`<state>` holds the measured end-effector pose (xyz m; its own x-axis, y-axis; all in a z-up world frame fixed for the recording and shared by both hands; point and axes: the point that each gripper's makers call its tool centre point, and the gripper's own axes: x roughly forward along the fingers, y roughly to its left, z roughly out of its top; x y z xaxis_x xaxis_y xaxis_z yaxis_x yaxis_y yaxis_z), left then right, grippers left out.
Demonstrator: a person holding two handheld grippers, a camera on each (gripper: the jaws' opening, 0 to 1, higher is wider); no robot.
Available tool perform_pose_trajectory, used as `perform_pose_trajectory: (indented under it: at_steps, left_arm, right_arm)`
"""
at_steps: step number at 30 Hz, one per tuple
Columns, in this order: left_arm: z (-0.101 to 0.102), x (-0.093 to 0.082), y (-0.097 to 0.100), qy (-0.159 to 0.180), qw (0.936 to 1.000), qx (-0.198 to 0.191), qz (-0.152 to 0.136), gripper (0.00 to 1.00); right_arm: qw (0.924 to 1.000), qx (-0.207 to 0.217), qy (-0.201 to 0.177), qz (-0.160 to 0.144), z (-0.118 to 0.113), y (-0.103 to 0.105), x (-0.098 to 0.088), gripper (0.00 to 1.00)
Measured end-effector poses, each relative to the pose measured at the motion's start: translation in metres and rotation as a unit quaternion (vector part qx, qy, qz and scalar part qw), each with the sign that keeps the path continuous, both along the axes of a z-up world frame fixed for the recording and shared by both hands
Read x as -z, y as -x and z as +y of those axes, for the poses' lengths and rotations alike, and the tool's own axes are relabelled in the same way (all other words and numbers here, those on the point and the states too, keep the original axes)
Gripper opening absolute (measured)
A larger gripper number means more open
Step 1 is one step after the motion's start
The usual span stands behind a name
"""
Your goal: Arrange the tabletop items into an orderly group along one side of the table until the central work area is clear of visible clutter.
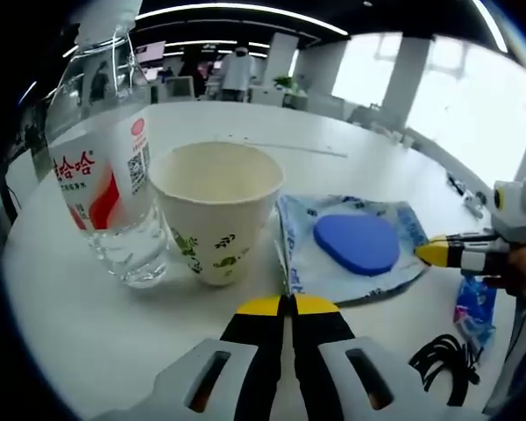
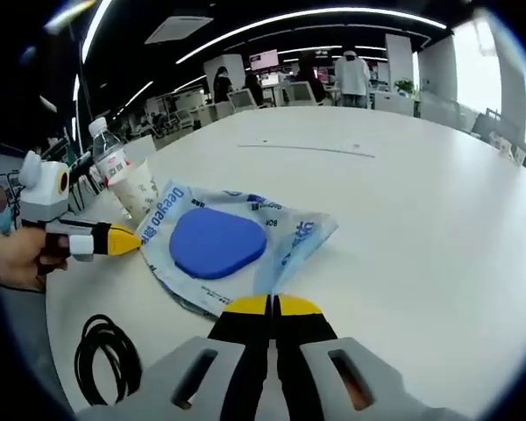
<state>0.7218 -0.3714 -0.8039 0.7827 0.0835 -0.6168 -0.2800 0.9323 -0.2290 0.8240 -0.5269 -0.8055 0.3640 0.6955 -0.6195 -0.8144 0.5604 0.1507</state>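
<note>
On the white table [image 1: 377,140], an empty paper cup [image 1: 216,210] touches a part-filled water bottle [image 1: 105,189]; left gripper [image 1: 287,304] and right gripper [image 2: 273,304] pinch the blue-printed bag [image 1: 355,246].

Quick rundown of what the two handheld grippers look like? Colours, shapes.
Both match: the left gripper and the right gripper each have two light grey jaws with slot cut-outs, black inner fingers and yellow tips. Seen side-on, each has a white body with a yellow ring.
</note>
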Motion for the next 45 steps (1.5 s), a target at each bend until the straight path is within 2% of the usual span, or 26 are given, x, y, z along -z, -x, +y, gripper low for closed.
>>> perform_pose_trajectory:
  at_steps: [3, 5, 9, 10, 11, 13, 15, 16, 19, 21, 23, 29, 33, 38, 45]
  left_arm:
    - [-0.001, 0.0, 0.001, 0.0, 1.0, -0.001, 0.003, 0.0]
    - [-0.001, 0.0, 0.002, 0.016, 0.9998, -0.013, 0.001, 0.0]
    - [-0.001, -0.001, 0.002, 0.017, 0.9997, -0.016, 0.001, 0.0]
    - [-0.001, -0.001, 0.002, 0.022, 0.9995, -0.022, 0.0, 0.0]
    - [0.0, -0.001, 0.003, 0.032, 0.9991, -0.029, 0.0, 0.0]
    - [0.001, -0.002, 0.001, 0.041, 0.9985, -0.037, -0.005, 0.02]
    - [-0.003, -0.005, 0.002, 0.055, 0.998, -0.031, 0.002, 0.09]
    - [-0.004, -0.008, 0.002, 0.053, 0.9981, -0.031, 0.0, 0.16]
    - [-0.006, -0.009, 0.002, 0.045, 0.9988, -0.02, 0.001, 0.31]
    - [-0.011, -0.01, 0.002, 0.06, 0.998, -0.019, 0.001, 0.42]
    - [-0.014, -0.013, 0.004, 0.063, 0.9978, -0.02, 0.003, 0.47]
    - [-0.022, -0.024, 0.016, 0.054, 0.9984, -0.015, 0.002, 0.61]
    - [-0.017, -0.032, 0.024, 0.046, 0.9988, -0.017, 0.005, 0.71]
    - [-0.01, -0.043, 0.034, 0.046, 0.9987, -0.022, -0.002, 0.74]
    - [-0.008, -0.057, 0.046, 0.05, 0.9983, -0.028, -0.003, 0.87]
  right_arm:
    - [1.0, 0.0, 0.003, 0.007, 0.0, -0.001, 0.0, 0.0]
    - [0.9999, 0.004, 0.001, 0.016, 0.0, -0.001, 0.0, 0.0]
    - [0.9999, 0.003, 0.007, 0.013, 0.0, 0.0, 0.0, 0.0]
    - [0.9998, 0.008, 0.004, 0.016, -0.001, 0.0, -0.001, 0.0]
    - [0.9992, 0.024, -0.005, 0.031, -0.002, 0.0, -0.001, 0.0]
    - [0.9994, 0.02, 0.0, 0.029, -0.003, -0.001, -0.002, 0.02]
    - [0.9995, 0.025, 0.012, 0.013, -0.007, -0.008, -0.004, 0.15]
    - [0.9997, 0.021, 0.01, 0.011, -0.007, -0.008, -0.006, 0.2]
    - [0.9994, 0.019, -0.008, 0.028, -0.003, -0.007, -0.01, 0.3]
    - [0.9997, 0.019, -0.01, 0.014, -0.002, -0.008, -0.016, 0.4]
    - [0.9998, 0.014, -0.008, 0.008, -0.001, -0.007, -0.02, 0.47]
    - [0.9994, 0.007, -0.028, 0.018, 0.002, 0.008, -0.033, 0.52]
    - [0.9994, 0.001, -0.03, 0.018, 0.0, 0.022, -0.041, 0.6]
    - [0.999, 0.014, -0.036, 0.024, -0.005, 0.03, -0.052, 0.6]
    - [0.999, 0.022, -0.037, 0.015, -0.01, 0.043, -0.071, 0.61]
